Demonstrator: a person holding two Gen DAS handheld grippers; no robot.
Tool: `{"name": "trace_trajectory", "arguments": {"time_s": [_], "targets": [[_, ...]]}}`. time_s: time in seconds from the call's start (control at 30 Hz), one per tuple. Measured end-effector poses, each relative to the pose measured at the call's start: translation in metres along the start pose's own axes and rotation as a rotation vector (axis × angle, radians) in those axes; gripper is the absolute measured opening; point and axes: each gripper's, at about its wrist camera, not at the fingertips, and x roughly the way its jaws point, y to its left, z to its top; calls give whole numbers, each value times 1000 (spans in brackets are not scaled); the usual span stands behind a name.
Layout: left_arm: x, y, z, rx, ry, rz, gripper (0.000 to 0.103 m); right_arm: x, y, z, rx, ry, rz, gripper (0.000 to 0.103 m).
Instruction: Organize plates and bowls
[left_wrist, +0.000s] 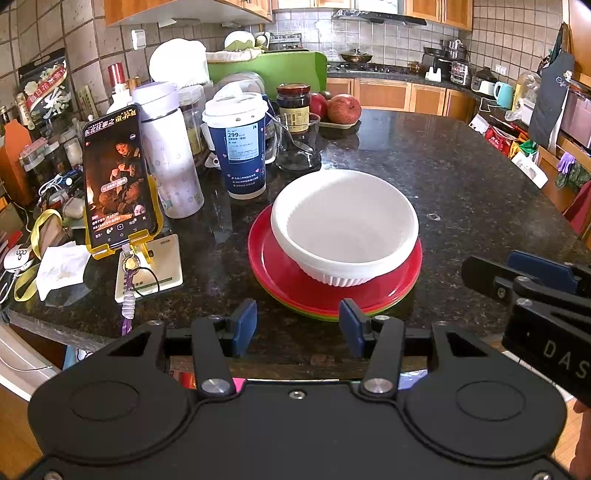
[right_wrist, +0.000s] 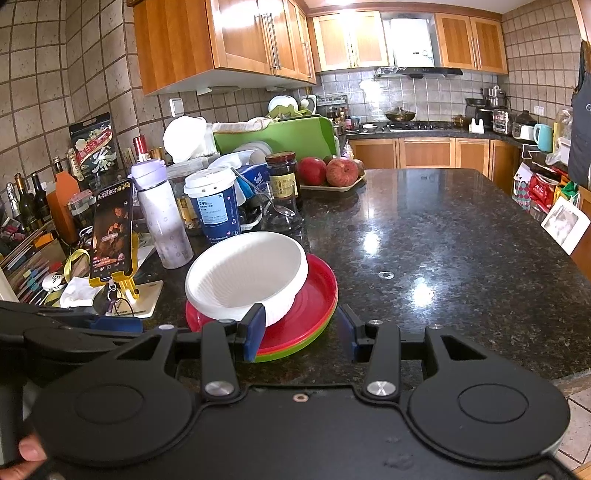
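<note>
Left wrist view: left claw (left_wrist: 297, 322) hung open, empty, just short of stacked plates (left_wrist: 280, 275). White bowl (left_wrist: 345, 230) sat atop red plate, near desk (left_wrist: 461, 184) front edge. Right claw (right_wrist: 301, 332) likewise open, beside stack.

My counter (right_wrist: 443, 240) was polished speckled stone, glossy under the light. The white bowl (left_wrist: 343, 221) looked matt, ribbed like pressed paper; the red plate (left_wrist: 280, 273) beneath was smooth, shiny plastic. My left gripper (left_wrist: 299, 325) had matt black plastic and blue rubbery pads (left_wrist: 245, 319).
</note>
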Motion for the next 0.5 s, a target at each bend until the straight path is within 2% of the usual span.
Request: {"name": "trace_trajectory", "arguments": {"time_s": [0.5], "targets": [[6,3,5,-7,11,0,57,9,-1,2,-1,14,4,45]]}}
